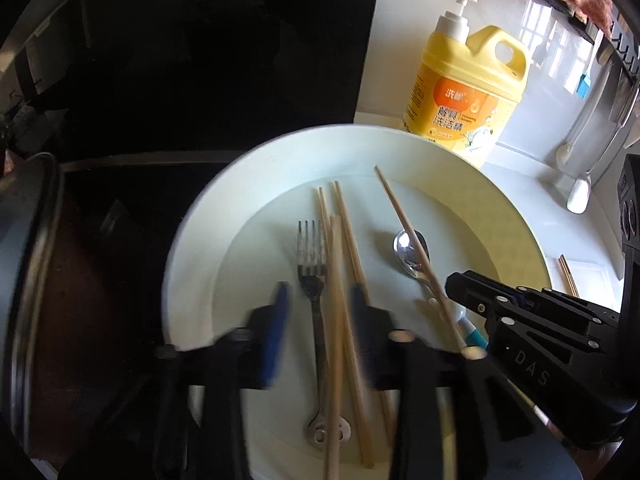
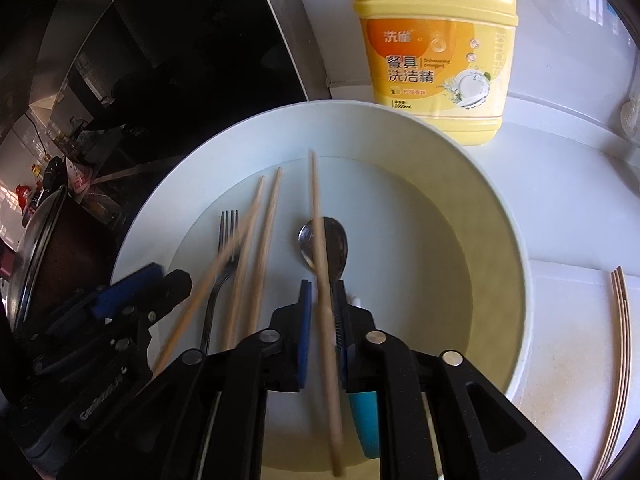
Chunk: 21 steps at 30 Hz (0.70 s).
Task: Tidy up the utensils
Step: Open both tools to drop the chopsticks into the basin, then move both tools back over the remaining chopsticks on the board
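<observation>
A: Everything centres on the wide white round plate (image 1: 192, 240) on the white table (image 2: 560, 208). Why are the utensils heaped in it?

B: It looks like a collecting point for sorting. A steel fork (image 1: 312, 276) lies left of the plate's middle, a steel spoon with a teal handle (image 1: 412, 254) right of it, and thin wooden chopsticks (image 1: 344, 240) lie between and across them.

A: And the left hand-held gripper (image 1: 320, 300)?

B: It stands about half open over the plate's near side. The fork handle and several chopsticks lie between its blue pads, but nothing is pinched.

A: The right hand-held gripper (image 2: 322, 292)?

B: Nearly closed around one chopstick (image 2: 320, 240) that lies over the spoon's bowl. Whether the pads actually press on it cannot be told through the blur. Probably that stick is being singled out.

A: Anything beyond the plate?

B: A yellow detergent jug (image 2: 436, 52) stands just behind the plate's far rim. More chopsticks (image 2: 620, 320) lie on the table right of the plate, perhaps the sorted pile.
</observation>
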### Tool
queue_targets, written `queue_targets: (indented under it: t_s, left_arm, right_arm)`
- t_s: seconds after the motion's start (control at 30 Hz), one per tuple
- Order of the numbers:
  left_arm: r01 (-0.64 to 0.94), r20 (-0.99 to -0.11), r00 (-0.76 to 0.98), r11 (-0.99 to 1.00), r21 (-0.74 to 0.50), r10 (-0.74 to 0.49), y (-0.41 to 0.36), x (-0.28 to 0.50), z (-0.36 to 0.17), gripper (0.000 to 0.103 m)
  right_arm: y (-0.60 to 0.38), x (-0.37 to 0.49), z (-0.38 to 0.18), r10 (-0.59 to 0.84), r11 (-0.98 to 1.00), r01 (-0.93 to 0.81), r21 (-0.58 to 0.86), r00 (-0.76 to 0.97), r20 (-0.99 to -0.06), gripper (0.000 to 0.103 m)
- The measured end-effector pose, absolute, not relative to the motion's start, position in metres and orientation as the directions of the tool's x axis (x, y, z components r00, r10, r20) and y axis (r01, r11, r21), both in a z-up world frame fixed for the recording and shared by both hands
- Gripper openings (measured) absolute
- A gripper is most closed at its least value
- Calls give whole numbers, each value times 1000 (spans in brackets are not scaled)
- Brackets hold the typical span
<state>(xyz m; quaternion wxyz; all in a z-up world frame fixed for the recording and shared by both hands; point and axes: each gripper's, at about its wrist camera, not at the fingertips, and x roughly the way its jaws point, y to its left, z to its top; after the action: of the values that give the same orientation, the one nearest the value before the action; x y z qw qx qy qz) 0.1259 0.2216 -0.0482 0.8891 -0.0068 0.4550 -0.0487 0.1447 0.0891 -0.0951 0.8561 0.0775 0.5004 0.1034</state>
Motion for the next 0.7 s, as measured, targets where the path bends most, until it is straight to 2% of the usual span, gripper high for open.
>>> queue_targets:
  t_s: [0.03,0.07,0.13,0.2,0.33,0.47,0.57,0.7]
  left_arm:
    - [71,-800,594,996,-48,-81,223,123,-45,63]
    - [63,-791,608,997,-42,-71,225,120,-43,65]
    - [59,-787,614,998,-32,-61,227,116,-38,66]
    - [50,-790,611,998,-29,-54,229,114,-36,71]
    - [35,-793,607,999,-36,-50,235,109,-32,76]
    - [35,-806,587,997,-67,-75,239,104,-29,77]
    - [38,-807,583,995,-93,-98,240,98,-25,80]
    - [52,-788,610,996,-72,-89,234,89,-20,85]
  right_arm:
    - [88,144,-93,250,968,-97,233,486,-837,13]
    - [87,143,-92,248,968,-97,231,493,-834,13]
    - [83,139,-87,245,969,-100,226,505,-827,17]
    - [80,138,-83,246,969,-105,224,514,-822,28]
    - [77,132,-76,248,968,-110,224,526,-813,28]
    - [74,124,-69,236,971,-94,220,539,-809,44]
    - [70,113,-61,248,968,-99,232,547,-799,49]
    - [66,101,-54,253,966,-104,235,553,-794,51]
